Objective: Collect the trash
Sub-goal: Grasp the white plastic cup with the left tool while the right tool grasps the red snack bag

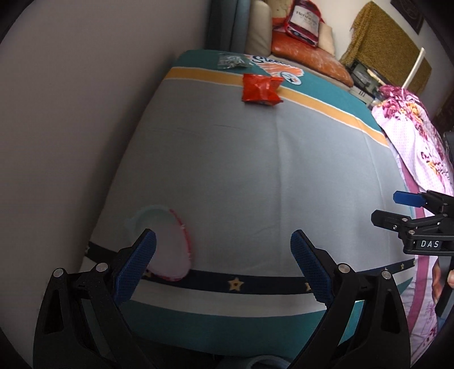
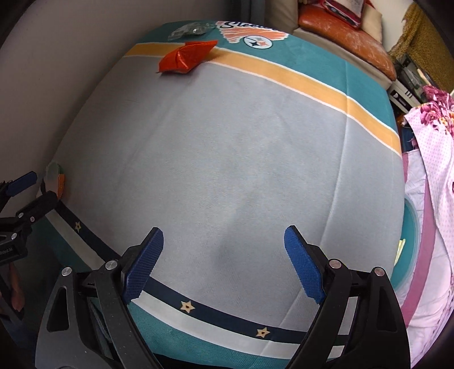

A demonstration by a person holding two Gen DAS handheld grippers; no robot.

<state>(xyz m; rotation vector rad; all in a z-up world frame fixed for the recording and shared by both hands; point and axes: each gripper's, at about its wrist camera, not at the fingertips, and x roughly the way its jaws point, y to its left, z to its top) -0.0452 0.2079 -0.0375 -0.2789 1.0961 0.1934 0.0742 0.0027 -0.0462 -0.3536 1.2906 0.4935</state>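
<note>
A crumpled red wrapper (image 1: 261,89) (image 2: 185,56) lies on the far yellow stripe of the bed cover. Beyond it sits a clear plastic bag (image 1: 231,61) (image 2: 190,29) with small dark bits inside. A pale round lid with a red frilled rim (image 1: 170,244) (image 2: 55,177) rests near the cover's left edge, just ahead of my left finger. My left gripper (image 1: 224,261) is open and empty above the near part of the bed. My right gripper (image 2: 224,258) is open and empty too, over the grey middle; it shows at the right edge (image 1: 411,215) of the left wrist view.
The bed (image 1: 255,170) has a grey, teal and yellow cover against a plain wall (image 1: 71,113) on the left. A pink flowered quilt (image 1: 411,136) (image 2: 431,170) lies along its right side. Cushions and a red bag (image 1: 303,20) are piled beyond the bed's far end.
</note>
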